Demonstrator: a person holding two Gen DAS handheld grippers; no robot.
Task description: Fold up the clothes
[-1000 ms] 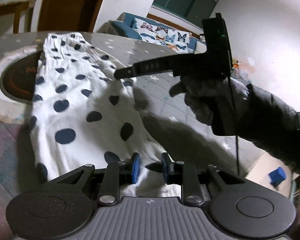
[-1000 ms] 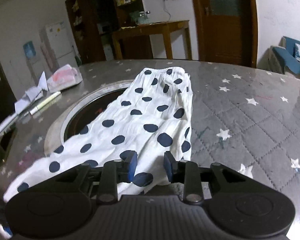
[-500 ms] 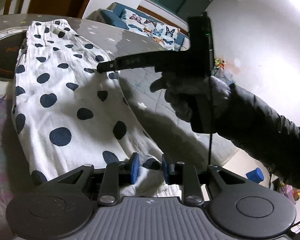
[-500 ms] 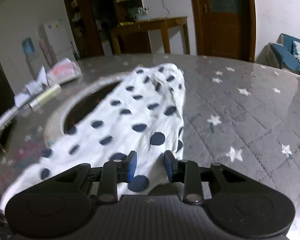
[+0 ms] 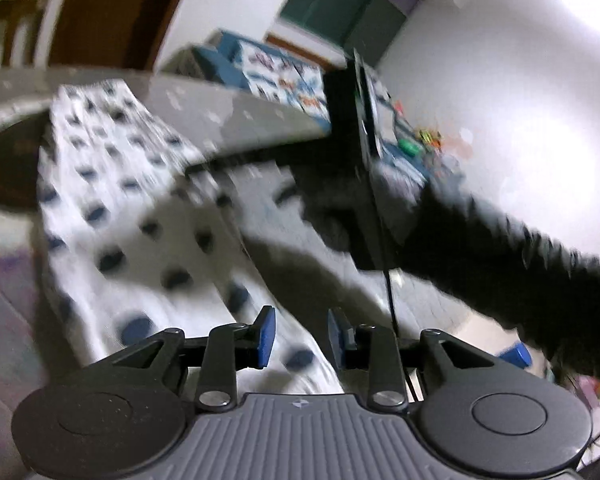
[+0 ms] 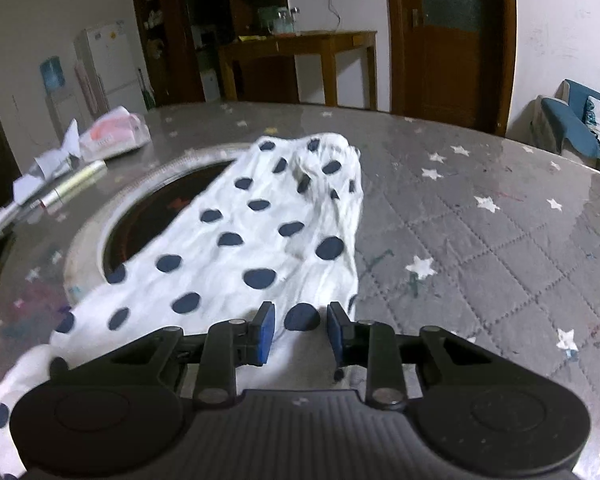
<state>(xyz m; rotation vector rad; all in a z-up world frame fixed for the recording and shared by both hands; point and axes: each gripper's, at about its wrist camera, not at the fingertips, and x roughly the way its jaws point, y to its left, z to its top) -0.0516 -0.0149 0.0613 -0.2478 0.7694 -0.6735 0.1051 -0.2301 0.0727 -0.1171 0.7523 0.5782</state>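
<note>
A white garment with dark blue dots (image 6: 236,240) lies lengthwise over the grey star-patterned table (image 6: 480,240), its far end bunched up. My right gripper (image 6: 300,332) is narrowed onto the garment's near right edge, with cloth rising between its blue pads (image 6: 265,332). In the blurred left wrist view the garment (image 5: 140,216) stretches away, and my left gripper (image 5: 300,338) is narrowed on its near end. The right gripper's body (image 5: 348,120), held in a dark-sleeved hand (image 5: 480,248), hangs over the garment's right side.
A round dark recess with a pale rim (image 6: 148,216) sits under the garment's left part. A pink-and-white pack (image 6: 114,136), papers and a silver tube (image 6: 74,186) lie at the far left. The table's right half is bare cloth. A sofa (image 6: 580,128) stands beyond.
Both grippers have moved forward along the garment. Its far end, flat a second ago, is now crumpled and raised. The left view has become strongly motion-blurred.
</note>
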